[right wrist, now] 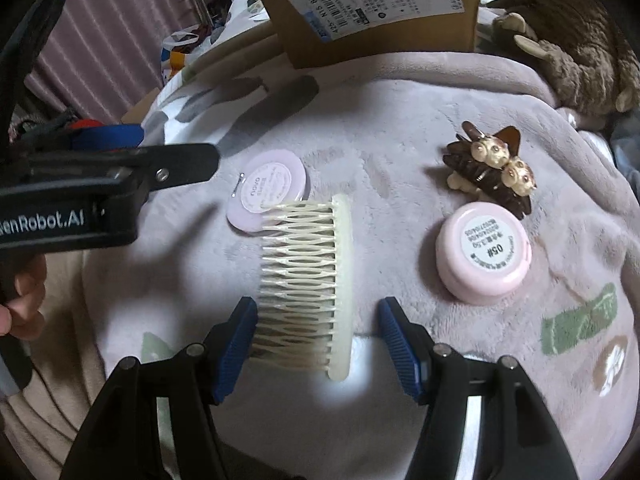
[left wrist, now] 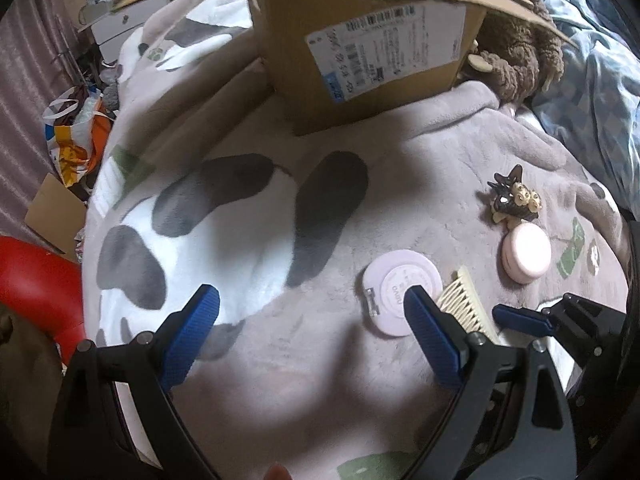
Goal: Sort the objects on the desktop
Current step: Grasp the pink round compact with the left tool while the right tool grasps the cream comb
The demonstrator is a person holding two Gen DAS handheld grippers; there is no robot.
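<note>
A cardboard box [right wrist: 372,8] stands at the far side of the grey blanket [right wrist: 400,112]. The cream comb [right wrist: 308,276] lies between the right gripper [right wrist: 318,336]'s parted, empty fingers, spine lengthwise away from the camera, teeth pointing left. The left gripper [left wrist: 312,324] gapes wide over the blanket, holding nothing.

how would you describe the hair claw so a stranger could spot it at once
Start at the cardboard box standing on the grey blanket. In front of it, toward the right, the hair claw lies just behind a round pink jar. It alone is dark brown and toothed, topped with two small cream animal faces.
</note>
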